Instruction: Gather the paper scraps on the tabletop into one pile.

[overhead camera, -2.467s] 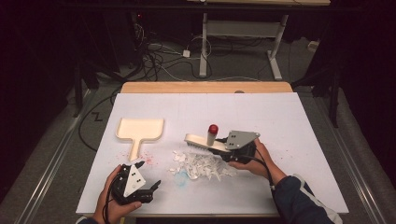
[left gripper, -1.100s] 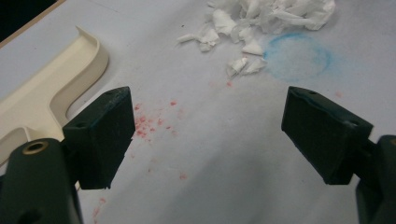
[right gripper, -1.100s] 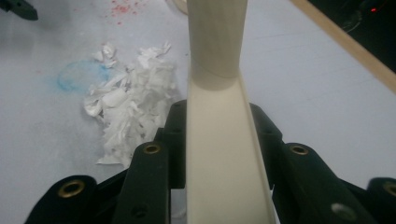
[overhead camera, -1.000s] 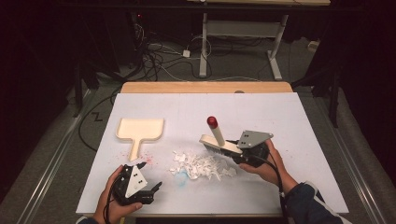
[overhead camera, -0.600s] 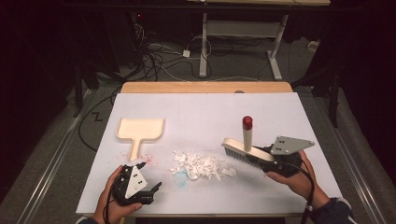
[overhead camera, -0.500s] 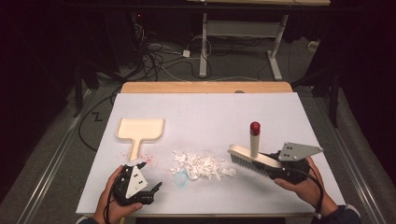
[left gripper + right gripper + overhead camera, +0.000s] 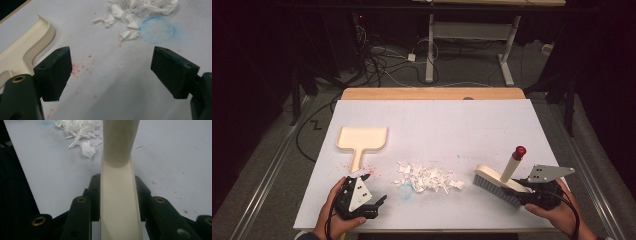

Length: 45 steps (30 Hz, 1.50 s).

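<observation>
Paper scraps (image 7: 428,177) lie heaped mid-table, outside the empty cream dustpan (image 7: 361,139) at far left. Right gripper (image 7: 532,192) clamps the brush (image 7: 498,182) beside the pile. Left gripper (image 7: 373,192) rests wide open, holding nothing.

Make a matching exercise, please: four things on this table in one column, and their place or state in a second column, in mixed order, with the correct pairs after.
Things:
1. brush
2. dustpan
3. paper scraps
4. left gripper

Place or state:
A. open and holding nothing, at the near left of the table
B. heaped in a pile near the middle
C. clamped by the right gripper, its red-tipped handle pointing up
D. lying free on the left, its handle toward the person

Pairs: 1-C, 2-D, 3-B, 4-A
</observation>
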Motion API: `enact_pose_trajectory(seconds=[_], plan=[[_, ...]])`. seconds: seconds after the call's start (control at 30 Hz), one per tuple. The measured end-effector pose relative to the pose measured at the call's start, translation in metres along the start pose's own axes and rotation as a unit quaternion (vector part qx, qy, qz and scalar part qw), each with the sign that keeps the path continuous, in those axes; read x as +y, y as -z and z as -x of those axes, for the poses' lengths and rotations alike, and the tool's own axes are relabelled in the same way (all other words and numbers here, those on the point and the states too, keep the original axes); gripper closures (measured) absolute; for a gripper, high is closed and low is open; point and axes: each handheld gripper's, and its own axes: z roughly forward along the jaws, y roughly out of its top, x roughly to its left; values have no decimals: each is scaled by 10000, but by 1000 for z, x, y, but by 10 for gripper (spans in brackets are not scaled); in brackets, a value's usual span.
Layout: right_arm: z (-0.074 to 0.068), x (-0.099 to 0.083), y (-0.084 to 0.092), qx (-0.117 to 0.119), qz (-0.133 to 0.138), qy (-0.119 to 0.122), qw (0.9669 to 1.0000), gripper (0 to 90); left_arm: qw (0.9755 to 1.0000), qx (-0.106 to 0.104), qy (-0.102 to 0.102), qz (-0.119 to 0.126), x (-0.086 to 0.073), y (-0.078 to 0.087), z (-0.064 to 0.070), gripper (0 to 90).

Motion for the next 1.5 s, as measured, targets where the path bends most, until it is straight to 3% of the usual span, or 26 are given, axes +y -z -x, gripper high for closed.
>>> enact_pose_trajectory(seconds=[0.37,0.57,0.7,0.73,0.87,0.97,1.07,1.13,1.27,1.3,1.33,1.37,1.4,1.5], plan=[[-10,9,-7,203,-103,237,9995,684,10000,-30,-18,-31,0,-1,1,167],[-28,26,-29,259,-91,331,9991,684,10000,-26,-37,2,1,-1,1,167],[-39,42,-50,340,100,382,9986,684,10000,-19,-23,35,1,-1,1,167],[-44,51,-59,312,157,529,9980,684,10000,-18,-29,38,1,-1,1,167],[-50,65,-68,385,260,607,9971,684,10000,-21,-43,50,1,0,1,167],[-54,74,-67,295,370,729,9962,684,10000,-22,-41,38,-1,1,1,167],[-53,75,-58,136,406,763,9962,683,10000,-14,-34,39,-1,2,0,167],[-48,73,-50,93,491,633,9967,683,10000,9,-39,38,-2,3,0,167],[-39,67,-35,-337,563,534,9964,683,10000,41,-25,55,-1,3,1,167],[-33,64,-32,-542,610,403,9958,683,10000,41,-25,54,-1,3,1,167],[-33,64,-32,-542,610,403,9958,683,10000,42,-35,52,0,3,1,167],[-26,61,-33,-941,586,358,9932,683,10000,41,-44,53,0,3,1,167],[-26,61,-33,-941,586,358,9932,683,10000,42,-45,59,0,2,1,167],[-10,52,-45,-1537,394,169,9872,683,10000,31,-31,68,1,1,0,167]])
